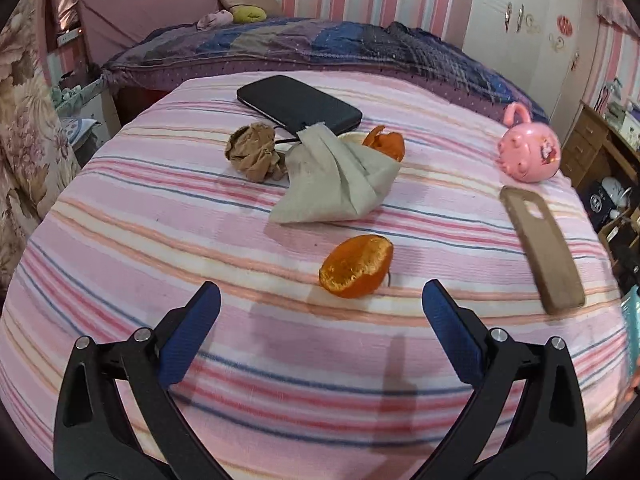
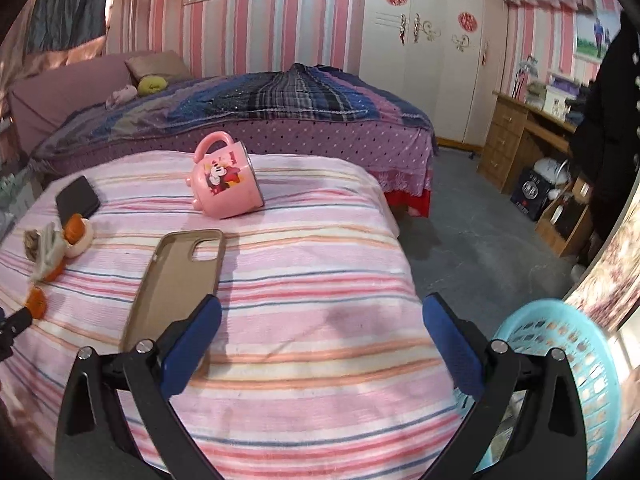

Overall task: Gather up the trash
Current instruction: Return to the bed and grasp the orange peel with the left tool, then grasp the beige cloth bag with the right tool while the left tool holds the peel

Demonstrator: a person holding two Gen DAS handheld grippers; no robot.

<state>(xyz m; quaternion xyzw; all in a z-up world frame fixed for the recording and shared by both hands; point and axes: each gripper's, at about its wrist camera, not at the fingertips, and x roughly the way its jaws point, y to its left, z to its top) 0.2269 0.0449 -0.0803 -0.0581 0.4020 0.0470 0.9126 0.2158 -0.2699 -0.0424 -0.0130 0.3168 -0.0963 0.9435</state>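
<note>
orange peel half (image 1: pixel 356 266) open side up, near edge | second peel (image 1: pixel 385 143) behind grey tissue (image 1: pixel 336 178) | brown paper wad (image 1: pixel 254 152) left | light blue basket (image 2: pixel 560 364) beside bench

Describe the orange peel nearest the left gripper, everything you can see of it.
The orange peel is a single cupped piece, bright orange on its outer skin with a paler, pitted, fibrous inside that faces the camera. Its upper edge is torn and ragged. It lies alone on the pink striped cloth, just ahead of the left gripper, whose jaws stand wide open. Nothing else touches it: the beige rag sits apart behind it. In the right wrist view it shows small at the far left edge.
</note>
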